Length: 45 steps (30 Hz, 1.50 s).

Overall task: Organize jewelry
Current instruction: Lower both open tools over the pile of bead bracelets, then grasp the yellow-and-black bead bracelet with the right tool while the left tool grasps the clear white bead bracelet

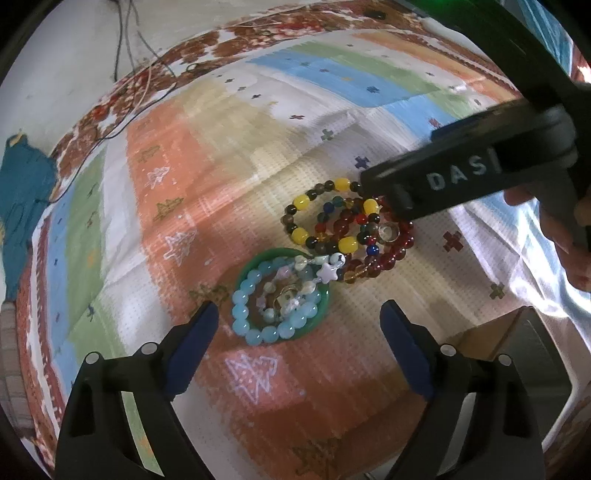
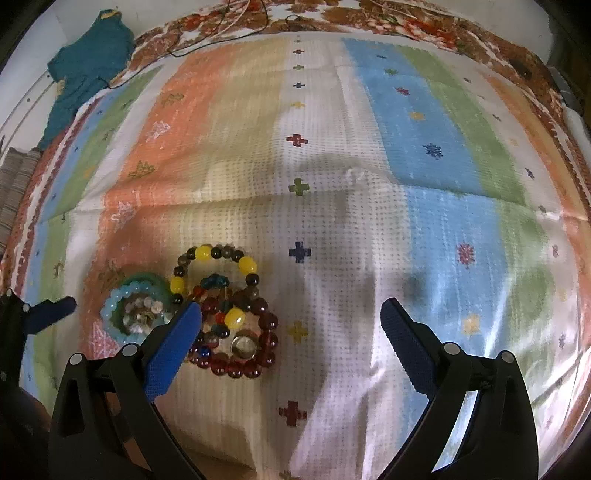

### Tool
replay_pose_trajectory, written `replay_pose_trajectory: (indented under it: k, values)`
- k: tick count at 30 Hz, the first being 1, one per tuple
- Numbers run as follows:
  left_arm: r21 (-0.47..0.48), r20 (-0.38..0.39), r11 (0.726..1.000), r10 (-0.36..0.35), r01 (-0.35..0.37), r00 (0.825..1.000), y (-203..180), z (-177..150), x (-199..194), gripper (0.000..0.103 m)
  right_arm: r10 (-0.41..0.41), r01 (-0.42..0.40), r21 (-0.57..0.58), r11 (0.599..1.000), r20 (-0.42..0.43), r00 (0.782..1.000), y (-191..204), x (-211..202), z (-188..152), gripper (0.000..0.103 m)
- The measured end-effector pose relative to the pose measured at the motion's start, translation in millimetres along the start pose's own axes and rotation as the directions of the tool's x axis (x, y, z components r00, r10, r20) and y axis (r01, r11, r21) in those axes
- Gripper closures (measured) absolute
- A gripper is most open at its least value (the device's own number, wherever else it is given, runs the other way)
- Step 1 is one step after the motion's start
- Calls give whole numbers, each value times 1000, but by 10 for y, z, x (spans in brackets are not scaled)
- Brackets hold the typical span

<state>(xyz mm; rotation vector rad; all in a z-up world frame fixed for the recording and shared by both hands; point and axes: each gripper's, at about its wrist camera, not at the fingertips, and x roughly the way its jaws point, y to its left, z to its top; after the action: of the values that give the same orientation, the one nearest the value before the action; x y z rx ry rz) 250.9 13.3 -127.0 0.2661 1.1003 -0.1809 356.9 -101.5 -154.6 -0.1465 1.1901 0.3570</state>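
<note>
A pile of bead bracelets lies on a striped cloth. A yellow-and-brown bead bracelet [image 1: 317,218] [image 2: 216,271] overlaps a dark red bead bracelet [image 1: 391,243] [image 2: 255,343] with a clear ring [image 1: 388,232] [image 2: 243,347] inside it. A green bangle [image 1: 321,306] [image 2: 147,280] holds a light blue bead bracelet [image 1: 251,321] [image 2: 110,306] and a pale star-bead bracelet [image 1: 327,275]. My left gripper [image 1: 299,325] is open just in front of the bangle. My right gripper [image 2: 291,321] is open above the cloth, its left finger [image 2: 173,343] over the pile; its body reaches over the red bracelet in the left wrist view [image 1: 443,181].
The striped cloth [image 2: 332,166] covers a floral bedspread [image 2: 406,22]. A teal garment [image 2: 88,62] lies at the far left with thin cables [image 1: 125,48] near it. A cardboard box edge [image 1: 491,332] shows at the lower right of the left wrist view.
</note>
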Motion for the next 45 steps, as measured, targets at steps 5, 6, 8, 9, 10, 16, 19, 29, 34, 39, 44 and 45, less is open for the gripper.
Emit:
replay_pose_trajectory:
  k: [5, 6, 8, 9, 10, 16, 19, 29, 34, 39, 44, 45]
  values:
    - [43, 12, 999, -12, 11, 1000, -65, 33, 28, 18, 3, -3, 1, 1000, -11, 1000, 15, 86, 64, 14]
    - [47, 15, 999, -11, 10, 1000, -75, 42, 28, 18, 6, -6, 4, 1000, -14, 1000, 16, 96, 73, 15]
    - [54, 23, 998, -16, 15, 1000, -84, 62, 24, 19, 11, -11, 5, 1000, -19, 1000, 25, 122, 94, 15]
    - [56, 25, 998, -17, 16, 1000, -83, 75, 28, 19, 10, -9, 4, 1000, -18, 1000, 21, 125, 94, 15]
    - [56, 26, 998, -18, 16, 1000, -80, 87, 37, 19, 9, -8, 3, 1000, -19, 1000, 26, 139, 103, 16]
    - [48, 17, 999, -19, 18, 1000, -34, 134, 115, 23, 17, -17, 4, 1000, -38, 999, 47, 231, 149, 28]
    - [31, 24, 998, -47, 46, 999, 11, 156, 123, 26, 19, -19, 3, 1000, -47, 999, 56, 277, 165, 35]
    - [80, -5, 992, -93, 93, 996, -25, 201, 270, 30, 20, -21, -13, 1000, -66, 998, 93, 413, 206, 55]
    - [96, -26, 989, -113, 115, 993, -25, 188, 369, 44, 27, -29, -31, 999, -67, 997, 140, 447, 240, 68]
    - [119, -48, 985, -124, 129, 991, -44, 131, 449, 72, 56, -59, -37, 998, -73, 996, 178, 479, 236, 87]
    - [90, -34, 988, -124, 126, 992, 30, 130, 414, 84, 55, -58, -43, 997, -65, 996, 168, 497, 238, 89]
    - [93, -31, 988, -120, 123, 992, 27, 126, 416, 84, 57, -59, -42, 997, -63, 996, 166, 496, 241, 90]
